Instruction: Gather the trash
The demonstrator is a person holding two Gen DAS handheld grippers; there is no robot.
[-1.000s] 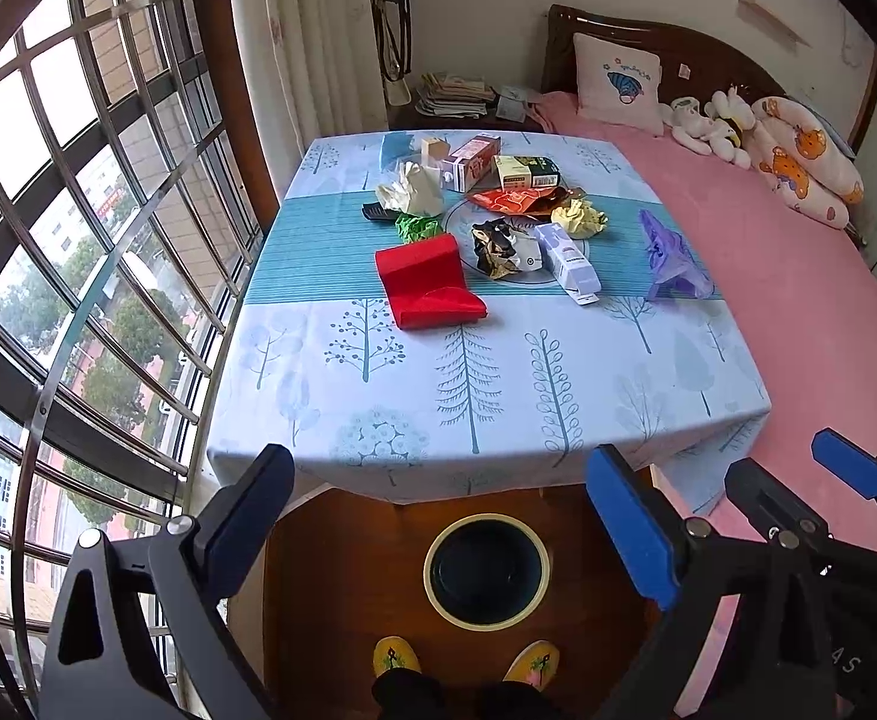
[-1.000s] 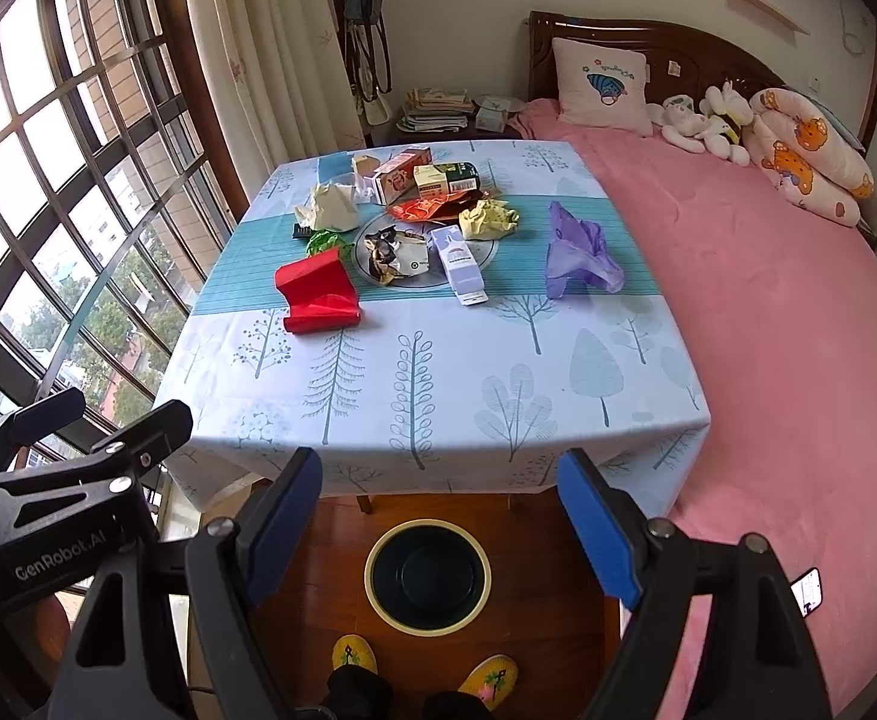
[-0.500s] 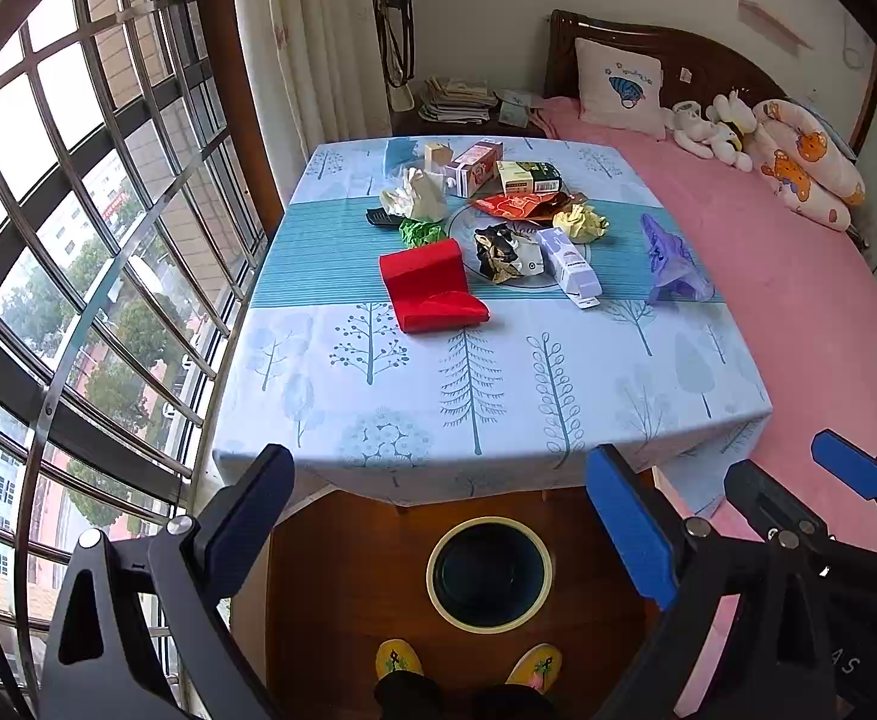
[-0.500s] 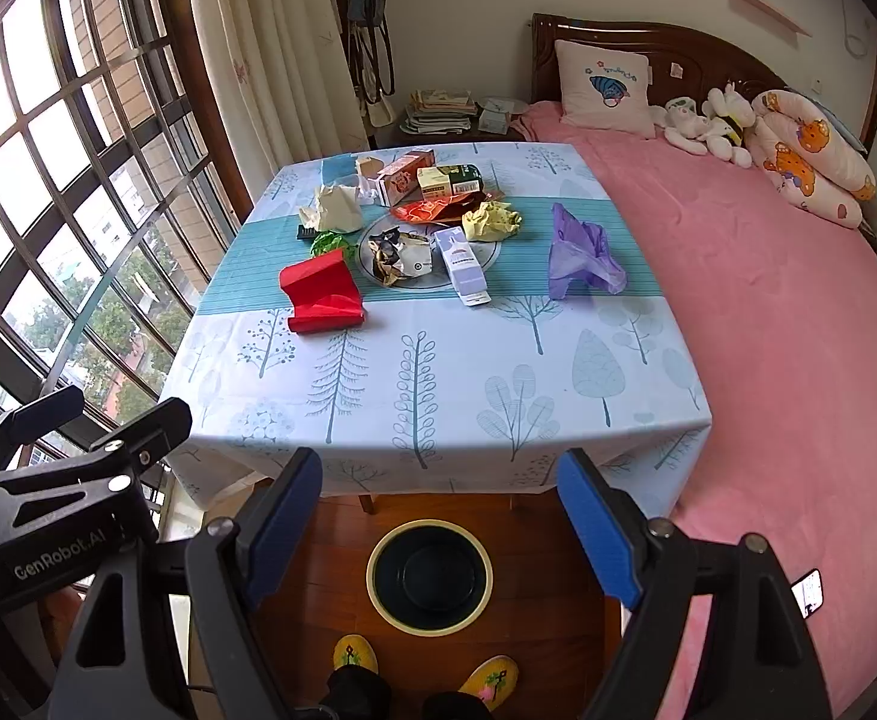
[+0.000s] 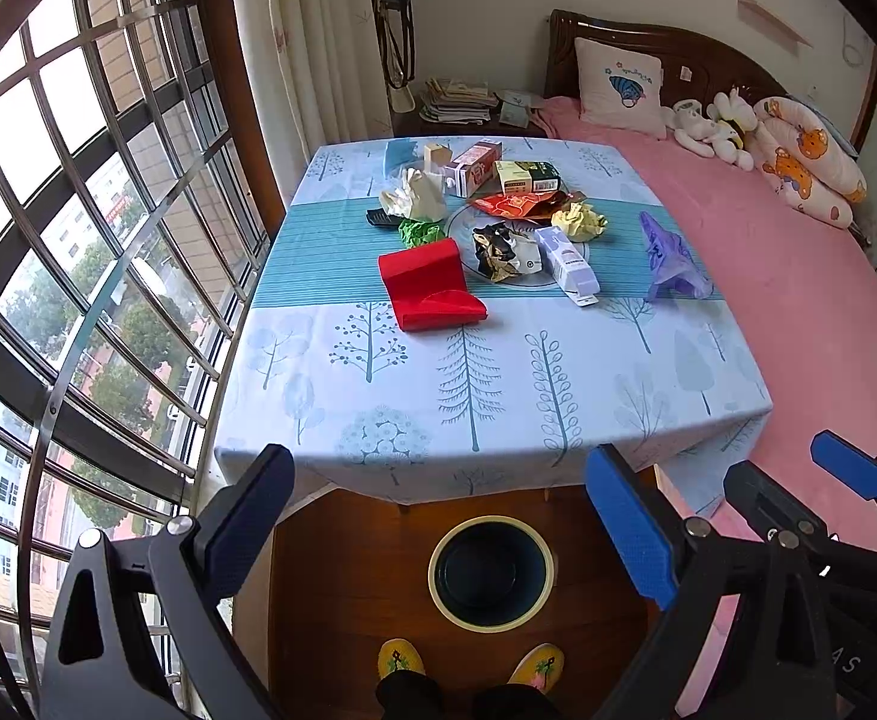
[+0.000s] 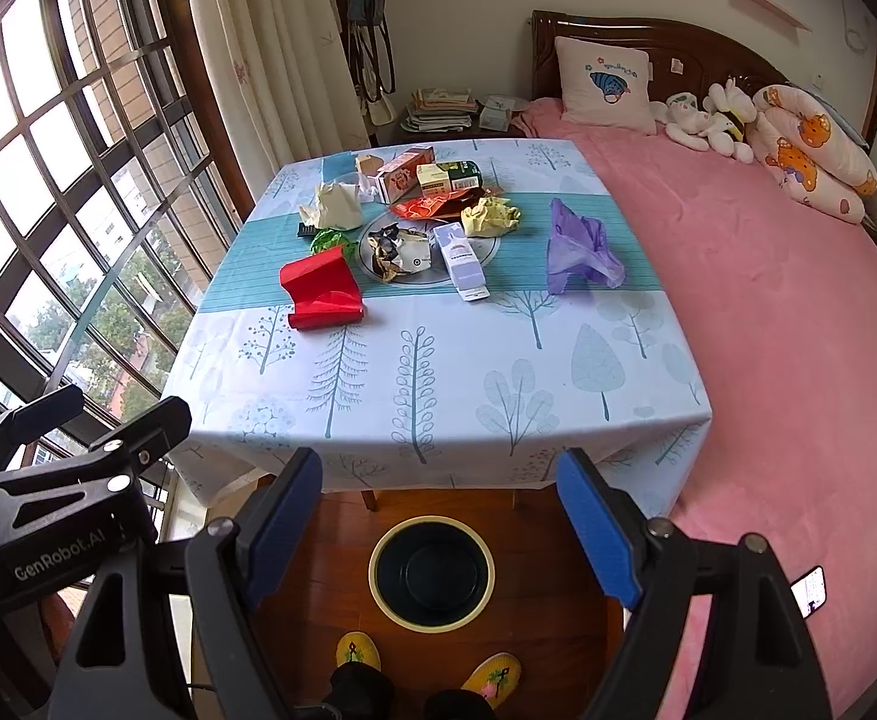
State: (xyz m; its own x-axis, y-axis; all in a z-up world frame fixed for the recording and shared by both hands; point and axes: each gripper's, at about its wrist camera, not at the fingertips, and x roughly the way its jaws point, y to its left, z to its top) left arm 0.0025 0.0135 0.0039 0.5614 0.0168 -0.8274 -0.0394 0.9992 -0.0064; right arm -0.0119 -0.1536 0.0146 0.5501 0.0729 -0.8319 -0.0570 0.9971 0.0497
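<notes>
Both views have lifted a little since earlier. Left tongs (image 5: 438, 516) and right tongs (image 6: 441, 516) hang apart (holding nothing) above the bin (image 6: 431, 573) on the floor; trash (image 5: 501, 249) lies toward the worktop's (image 5: 498, 420) far edge.

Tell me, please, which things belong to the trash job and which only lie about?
Job: red folded paper; purple bag; yellow wad; white carton; bin.
Lying about: pillow; plush toys; stacked books.
</notes>
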